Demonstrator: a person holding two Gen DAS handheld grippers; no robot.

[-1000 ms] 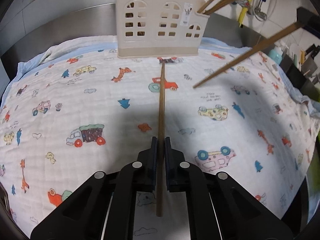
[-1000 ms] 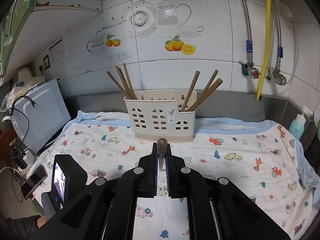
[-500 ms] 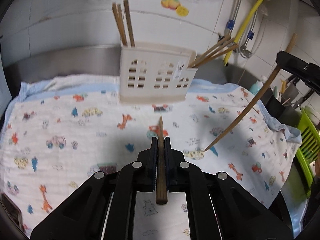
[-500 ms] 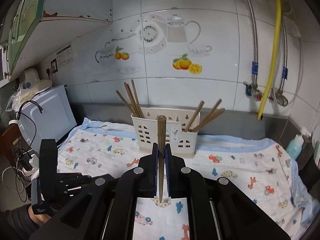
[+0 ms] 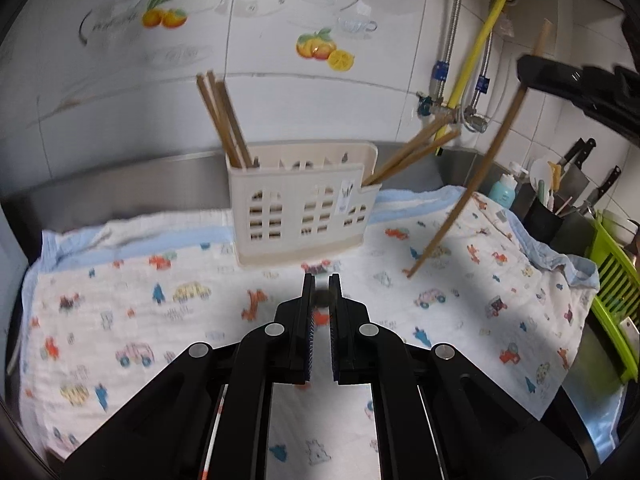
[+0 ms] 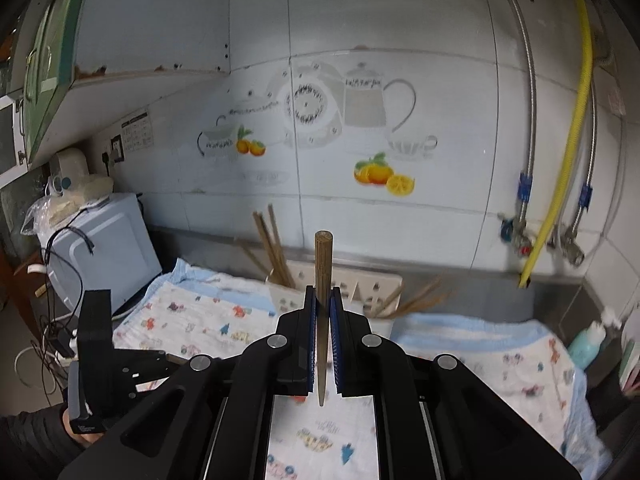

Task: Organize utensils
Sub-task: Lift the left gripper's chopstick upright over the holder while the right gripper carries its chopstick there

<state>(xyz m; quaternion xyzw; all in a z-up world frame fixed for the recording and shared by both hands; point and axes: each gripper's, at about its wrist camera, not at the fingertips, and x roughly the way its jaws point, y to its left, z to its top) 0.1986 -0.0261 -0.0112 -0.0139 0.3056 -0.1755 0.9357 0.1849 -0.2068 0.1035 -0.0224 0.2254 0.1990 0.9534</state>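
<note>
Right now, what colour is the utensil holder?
Cream utensil holder, clearest in the left wrist view.

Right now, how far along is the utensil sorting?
Done: two bunches of chopsticks stand in the cream holder, one at each end.
In hand: the right claw is shut on a chopstick. The left claw is shut on what looks like a second chopstick, seen end-on and blurred.
Left: both still need to go into the holder. No loose chopsticks show on the printed cloth.
</note>
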